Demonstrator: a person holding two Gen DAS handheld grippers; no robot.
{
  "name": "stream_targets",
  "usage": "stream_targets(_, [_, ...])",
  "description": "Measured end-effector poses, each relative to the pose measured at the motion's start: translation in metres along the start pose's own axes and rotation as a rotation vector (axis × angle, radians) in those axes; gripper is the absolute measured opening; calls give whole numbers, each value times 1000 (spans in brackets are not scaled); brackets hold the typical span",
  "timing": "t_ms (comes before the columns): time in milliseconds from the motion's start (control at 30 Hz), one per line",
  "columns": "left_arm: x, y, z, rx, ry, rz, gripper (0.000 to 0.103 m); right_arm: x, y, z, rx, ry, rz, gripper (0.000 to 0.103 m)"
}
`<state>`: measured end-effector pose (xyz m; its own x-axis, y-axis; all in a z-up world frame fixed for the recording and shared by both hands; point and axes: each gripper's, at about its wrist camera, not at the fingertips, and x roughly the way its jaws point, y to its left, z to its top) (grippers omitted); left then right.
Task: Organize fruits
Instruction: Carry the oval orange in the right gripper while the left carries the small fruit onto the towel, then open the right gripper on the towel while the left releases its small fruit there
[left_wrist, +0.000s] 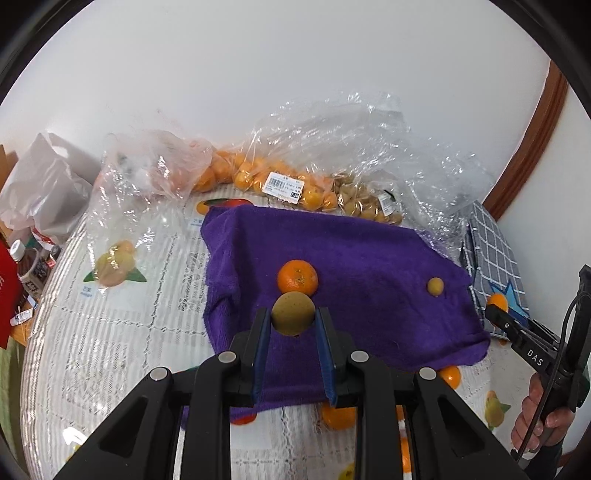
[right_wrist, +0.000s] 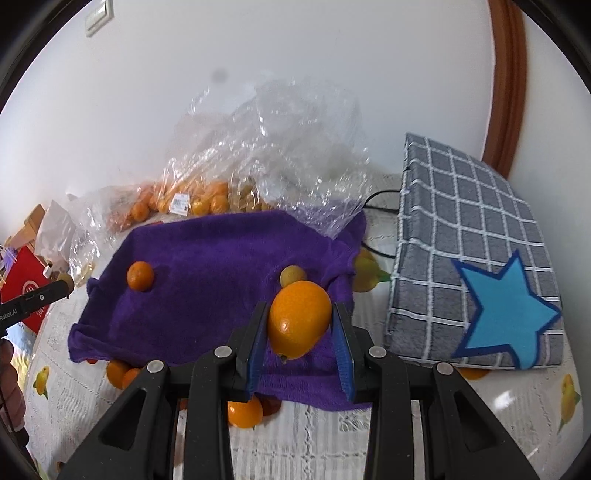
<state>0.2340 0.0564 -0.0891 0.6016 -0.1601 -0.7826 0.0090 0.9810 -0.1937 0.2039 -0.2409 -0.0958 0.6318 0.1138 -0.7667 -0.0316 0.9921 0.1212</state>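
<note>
A purple towel (left_wrist: 369, 258) lies spread on the table. On it sit an orange mandarin (left_wrist: 297, 277) and a small yellow-green fruit (left_wrist: 435, 286). My left gripper (left_wrist: 293, 315) is shut on a round olive-yellow fruit (left_wrist: 291, 308), held just in front of the mandarin above the towel. My right gripper (right_wrist: 301, 312) is shut on an oval orange kumquat (right_wrist: 297, 325), above the towel (right_wrist: 207, 258) near the small yellow-green fruit (right_wrist: 291, 275). The mandarin (right_wrist: 140, 276) lies at the towel's left. Each gripper shows in the other's view: right gripper (left_wrist: 496, 310), left gripper (right_wrist: 68, 285).
Clear plastic bags of oranges (left_wrist: 273, 177) and pale small fruits (left_wrist: 365, 203) line the wall at the back. A grey checked cloth with a blue star (right_wrist: 480, 266) lies right of the towel. Loose oranges (right_wrist: 243, 411) sit by its front edge. A red box (right_wrist: 26, 288) stands left.
</note>
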Motion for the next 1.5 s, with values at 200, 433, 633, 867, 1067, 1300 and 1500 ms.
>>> stream_targets(200, [26,-3,4,8,36,3,24,26,2,2,-7,31,5,34])
stream_targets(433, [56,-6,4,7,95,17,24,55,8,0,-33,79,0,34])
stream_targets(633, [69,-8,2,25,117,36,24,69,10,-2,-50,104,0,34])
stream_targets(867, [79,-5,-1,26,131,43,24,82,12,-1,-60,123,-4,34])
stream_targets(1067, [85,-4,-2,32,149,38,24,84,13,0,-74,130,-16,34])
stream_targets(1300, [90,-6,-2,41,153,41,24,88,17,-1,-85,133,-24,34])
stream_targets(1500, [90,-6,-3,42,161,34,24,88,18,-1,-91,136,-31,34])
